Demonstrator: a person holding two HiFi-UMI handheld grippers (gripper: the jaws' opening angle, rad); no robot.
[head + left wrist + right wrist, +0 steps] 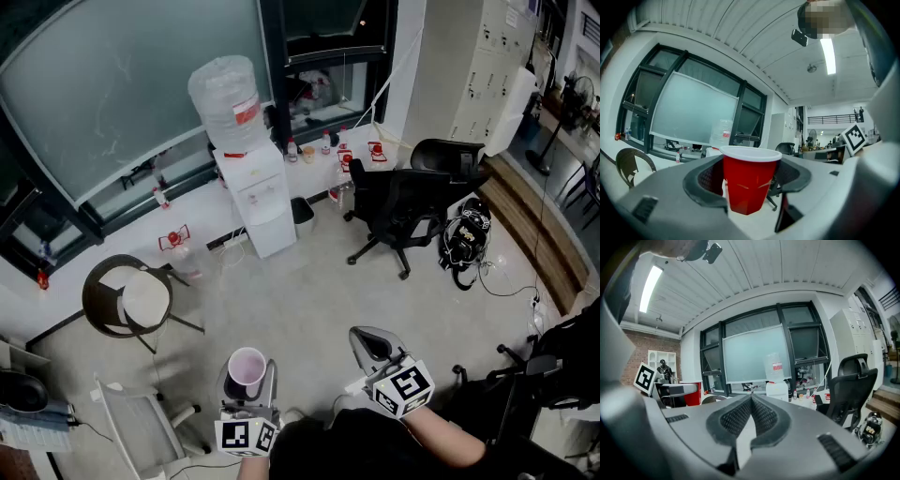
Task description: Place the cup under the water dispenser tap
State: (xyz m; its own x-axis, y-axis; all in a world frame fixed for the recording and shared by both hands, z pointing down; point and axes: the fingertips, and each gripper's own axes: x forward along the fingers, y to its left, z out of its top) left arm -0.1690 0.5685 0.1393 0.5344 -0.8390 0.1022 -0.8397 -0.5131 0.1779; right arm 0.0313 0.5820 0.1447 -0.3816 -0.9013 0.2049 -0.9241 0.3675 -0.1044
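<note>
A red cup (750,180) with a white rim stands upright between the jaws of my left gripper (749,176), which is shut on it. From above, the cup (247,371) shows its pale inside, held in the left gripper (247,380) near the bottom of the head view. The white water dispenser (258,192) with a clear bottle on top stands far ahead against the window wall. It also shows small in the distance as the dispenser (777,387) and as the dispenser bottle (721,133). My right gripper (751,401) is shut and holds nothing; in the head view the right gripper (372,345) hangs beside the left.
A black office chair (398,202) stands right of the dispenser, a round brown chair (127,298) to the left. A small bin (302,216) sits next to the dispenser. Bottles line the window ledge. A white chair (136,417) is close at my left, cables and a bag (467,234) at right.
</note>
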